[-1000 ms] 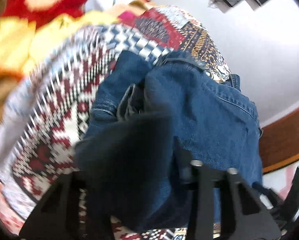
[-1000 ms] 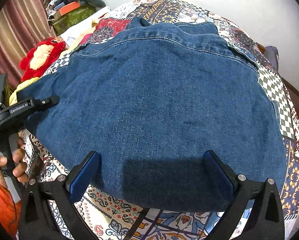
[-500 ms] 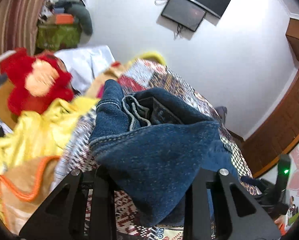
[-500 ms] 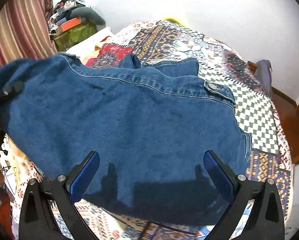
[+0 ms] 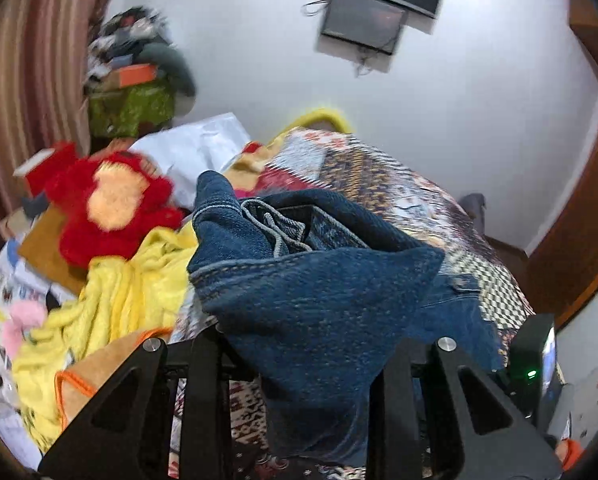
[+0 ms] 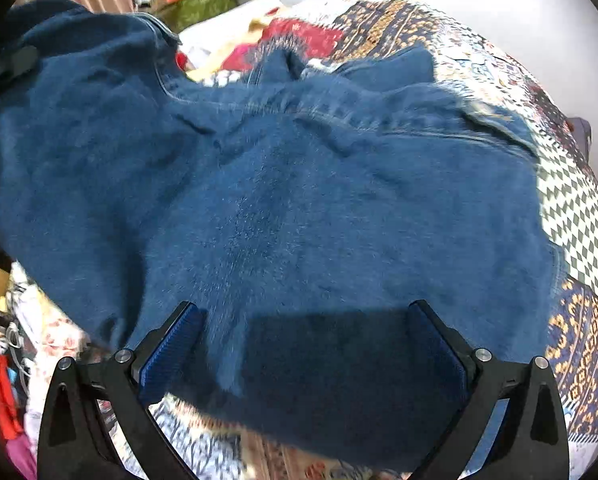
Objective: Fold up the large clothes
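My room is evenly bright, both fisheye views bending into dark corners, motion blur smearing everything, and a dark shadow lying on the denim jacket between my right gripper's fingers.

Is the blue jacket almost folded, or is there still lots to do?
Still lots to do. Done so far: the denim jacket is spread back-up over the patterned bedspread. In hand: the left gripper has pinched one side of it and holds that bunch of cloth up off the bed. The right gripper hovers open over the near edge, gripping nothing. Left: laying that side across, then the other folds; no finished fold shows yet.
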`<state>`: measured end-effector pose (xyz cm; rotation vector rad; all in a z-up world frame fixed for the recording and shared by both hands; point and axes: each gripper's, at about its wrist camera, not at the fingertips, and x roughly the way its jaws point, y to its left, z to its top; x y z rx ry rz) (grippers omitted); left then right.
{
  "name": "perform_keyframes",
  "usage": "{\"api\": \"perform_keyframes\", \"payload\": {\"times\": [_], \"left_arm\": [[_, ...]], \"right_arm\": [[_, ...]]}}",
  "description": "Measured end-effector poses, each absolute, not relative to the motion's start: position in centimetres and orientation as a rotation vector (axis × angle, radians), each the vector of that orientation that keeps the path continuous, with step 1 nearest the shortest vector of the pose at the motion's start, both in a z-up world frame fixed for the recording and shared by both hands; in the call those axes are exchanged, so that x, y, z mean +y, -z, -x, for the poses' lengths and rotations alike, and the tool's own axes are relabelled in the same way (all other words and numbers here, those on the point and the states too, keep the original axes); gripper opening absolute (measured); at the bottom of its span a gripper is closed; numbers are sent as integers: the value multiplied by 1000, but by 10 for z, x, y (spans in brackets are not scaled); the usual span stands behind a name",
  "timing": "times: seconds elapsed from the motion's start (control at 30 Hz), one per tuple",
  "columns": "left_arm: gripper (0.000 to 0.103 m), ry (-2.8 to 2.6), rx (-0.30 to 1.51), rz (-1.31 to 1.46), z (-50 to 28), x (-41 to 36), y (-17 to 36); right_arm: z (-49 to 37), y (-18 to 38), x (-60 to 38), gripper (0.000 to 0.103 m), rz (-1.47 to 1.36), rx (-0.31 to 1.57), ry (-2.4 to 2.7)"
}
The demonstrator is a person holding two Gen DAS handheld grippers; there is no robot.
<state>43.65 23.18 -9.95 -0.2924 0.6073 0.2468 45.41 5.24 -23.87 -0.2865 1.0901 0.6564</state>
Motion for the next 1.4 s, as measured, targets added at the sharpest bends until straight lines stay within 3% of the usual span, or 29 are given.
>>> {"api": "perform_keyframes", "payload": {"times": [0.37, 0.6, 0.83, 0.9, 0.97, 1.03, 1.23, 1.4], "left_arm": [[25, 57, 531, 17, -492, 55, 56], [25, 230, 774, -158, -508, -49, 146], [26, 243, 920, -239, -488, -62, 195], [34, 250, 922, -251, -481, -60, 194], [56, 293, 939, -220, -474, -57, 190], [67, 339, 948, -173, -467, -54, 182], [67, 278, 874, -50, -446, -15, 142], [84, 174, 788, -5, -440, 43, 110]], "right_arm": [[-457, 154, -135, 103, 58, 914, -377], [-439, 141, -231, 103, 28, 895, -187], [-427, 161, -258, 103, 37, 944, -131], [-426, 164, -256, 103, 44, 950, -141], [-425, 165, -250, 103, 48, 951, -157], [-424, 163, -239, 103, 58, 938, -181], [-424, 142, -202, 103, 101, 888, -274], [-430, 129, -155, 103, 105, 869, -389]]}}
